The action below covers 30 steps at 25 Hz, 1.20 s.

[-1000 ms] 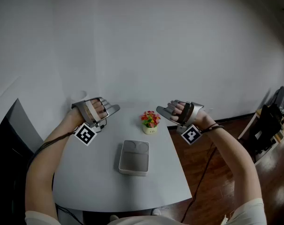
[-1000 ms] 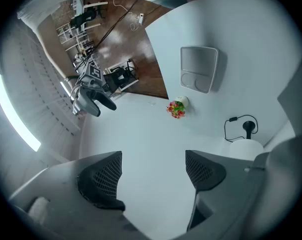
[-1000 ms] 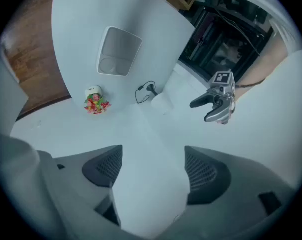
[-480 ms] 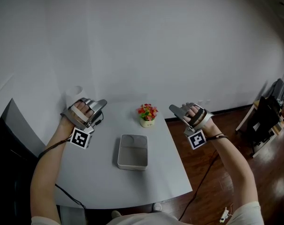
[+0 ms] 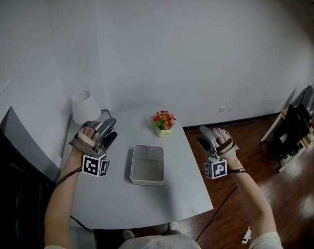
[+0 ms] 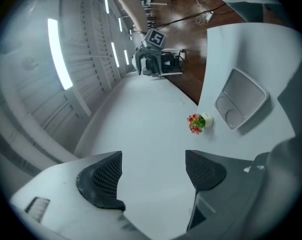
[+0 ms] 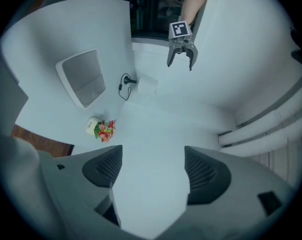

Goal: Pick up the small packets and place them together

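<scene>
No small packets show in any view. My left gripper (image 5: 111, 131) hovers over the left part of the grey table (image 5: 115, 201), jaws apart with nothing between them; its own view (image 6: 153, 176) shows only bare wall between the dark pads. My right gripper (image 5: 202, 138) is held past the table's right edge, over the wooden floor, also open and empty (image 7: 153, 171). The two grippers face each other across the table: the right gripper view shows the left gripper (image 7: 180, 54), and the left gripper view shows the right gripper (image 6: 155, 59).
A shallow grey tray (image 5: 148, 178) lies mid-table, seemingly empty (image 7: 83, 79) (image 6: 240, 101). Behind it stands a small pot of red flowers (image 5: 164, 123) (image 6: 198, 123) (image 7: 101, 129). A white lamp (image 5: 85, 107) with a dark cable (image 7: 125, 84) stands at the back left by the wall.
Both hands have sunk and rolled. The left gripper has drawn back over the table's left side; the right has moved out past the right edge. The white lamp has come into view.
</scene>
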Tool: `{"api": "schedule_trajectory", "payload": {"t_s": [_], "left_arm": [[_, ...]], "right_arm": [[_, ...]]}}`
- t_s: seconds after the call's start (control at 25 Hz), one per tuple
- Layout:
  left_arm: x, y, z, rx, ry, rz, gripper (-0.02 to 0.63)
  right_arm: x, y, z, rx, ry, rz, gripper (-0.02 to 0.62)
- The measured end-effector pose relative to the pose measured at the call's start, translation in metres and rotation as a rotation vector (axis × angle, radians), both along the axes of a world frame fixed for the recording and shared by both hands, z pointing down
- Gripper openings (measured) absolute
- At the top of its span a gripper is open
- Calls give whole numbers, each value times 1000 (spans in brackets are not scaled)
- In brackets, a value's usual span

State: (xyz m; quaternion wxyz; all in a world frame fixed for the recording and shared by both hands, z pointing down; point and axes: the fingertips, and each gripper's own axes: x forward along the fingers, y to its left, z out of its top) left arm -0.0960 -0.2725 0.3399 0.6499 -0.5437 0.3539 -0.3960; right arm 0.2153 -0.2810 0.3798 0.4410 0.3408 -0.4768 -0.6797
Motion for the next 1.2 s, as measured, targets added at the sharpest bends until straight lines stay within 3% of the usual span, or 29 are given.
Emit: {"api": "schedule_trajectory", "payload": {"t_s": [0.4, 0.76, 1.2], "left_arm": [[-12, 15, 40, -152, 317, -36, 390], [-31, 25, 76, -252, 481, -79, 390], [-51, 38, 119, -385, 741, -112, 390]], "right_arm": [[-13, 27, 58, -184, -311, 46, 390], [-26, 40, 124, -357, -488, 107, 397], [-25, 63, 199, -607, -874, 265, 399]]}}
